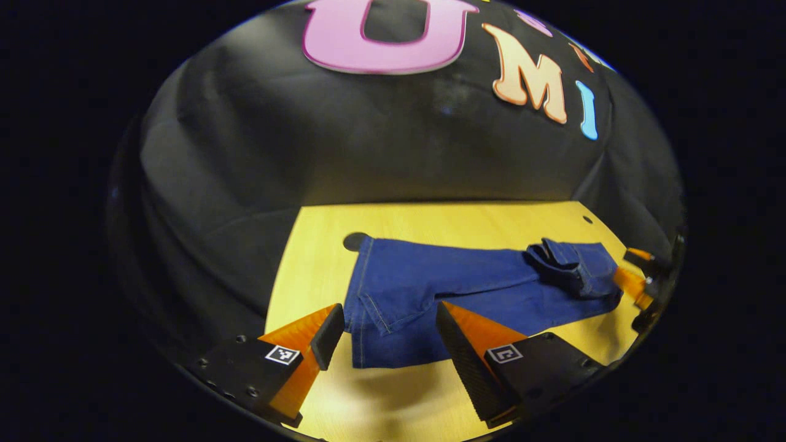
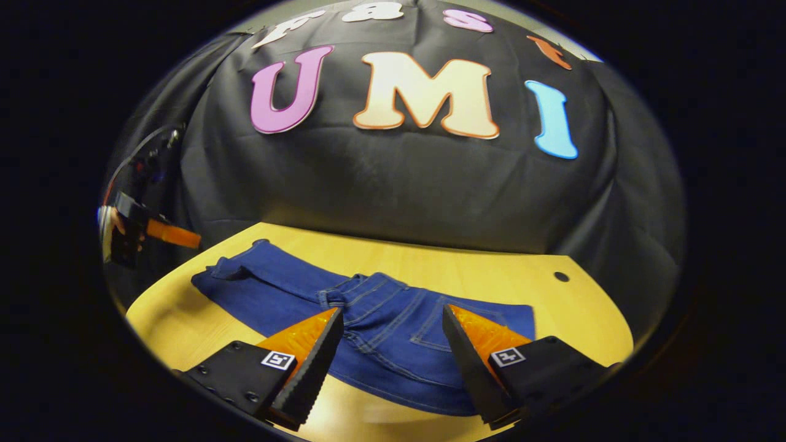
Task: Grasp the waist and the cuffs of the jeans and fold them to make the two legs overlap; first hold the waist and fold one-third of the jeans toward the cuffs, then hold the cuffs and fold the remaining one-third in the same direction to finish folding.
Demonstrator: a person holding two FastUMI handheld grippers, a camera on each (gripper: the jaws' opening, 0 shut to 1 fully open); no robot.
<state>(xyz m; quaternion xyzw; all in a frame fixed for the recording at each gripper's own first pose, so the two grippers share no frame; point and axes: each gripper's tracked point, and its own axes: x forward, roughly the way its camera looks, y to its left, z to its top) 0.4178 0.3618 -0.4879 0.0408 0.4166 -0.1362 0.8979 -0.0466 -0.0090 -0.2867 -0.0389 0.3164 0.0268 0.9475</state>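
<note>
A pair of dark blue jeans [image 1: 430,288] lies flat on the yellow wooden table [image 1: 319,245], legs overlapping. In the left gripper view the cuffs [image 1: 381,334] lie nearest me, between the spread fingers of my left gripper [image 1: 390,334], which is open and hovers just above them. The waist [image 1: 577,267] lies at the far right, part folded over. In the right gripper view the waist end with its back pocket [image 2: 399,344] lies between the fingers of my right gripper [image 2: 393,344], which is open. The legs [image 2: 258,282] run off to the left, where the left gripper [image 2: 159,233] shows.
The table's round cable holes sit at the far corners [image 1: 355,240] [image 2: 561,276]. Black cloth [image 2: 399,184] closes the booth right behind the table. Bare tabletop [image 2: 589,319] lies to the right of the waist. The right gripper [image 1: 638,276] shows at the right edge of the left gripper view.
</note>
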